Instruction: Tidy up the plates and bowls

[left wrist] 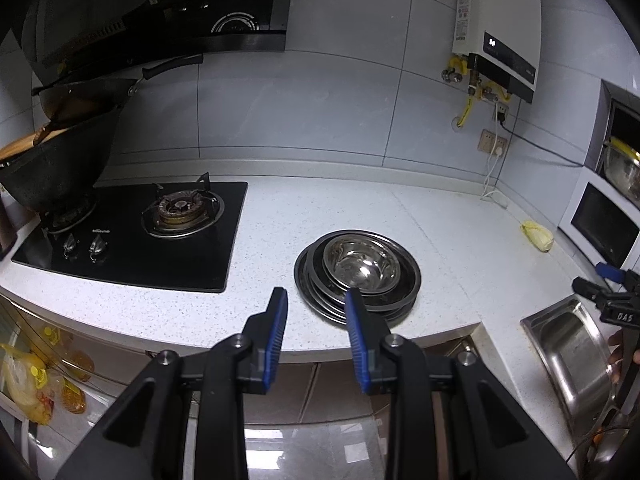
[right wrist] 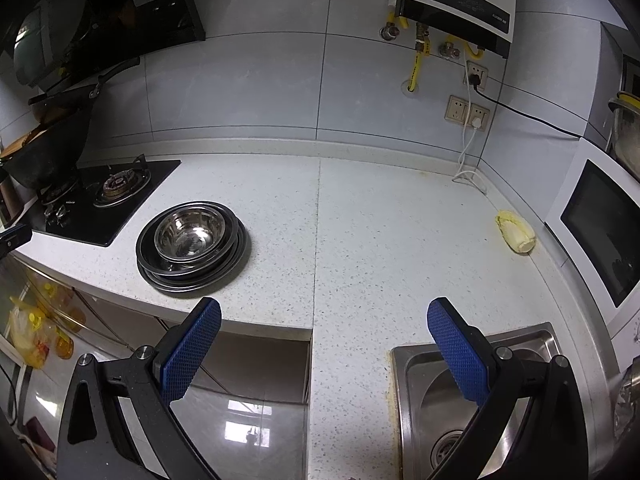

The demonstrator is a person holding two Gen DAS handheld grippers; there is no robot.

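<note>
A stack of steel plates [left wrist: 320, 300] sits on the white countertop [left wrist: 440, 248], with a steel bowl [left wrist: 362, 266] nested on top. The stack [right wrist: 236, 256] and bowl [right wrist: 190, 238] also show at the left of the right wrist view. My left gripper [left wrist: 316, 304] is open and empty, hovering at the counter's front edge just before the stack. My right gripper [right wrist: 324, 316] is wide open and empty, over the counter edge between the stack and the sink [right wrist: 476, 396]. The right gripper also shows at the right edge of the left wrist view [left wrist: 608, 288].
A black gas hob [left wrist: 132, 236] with a wok [left wrist: 52, 176] lies left of the stack. A yellow cloth [right wrist: 516, 232] lies near a white microwave [right wrist: 600, 232]. The steel sink [left wrist: 572, 356] is at the right. Oil bottles [left wrist: 32, 380] stand on the floor below.
</note>
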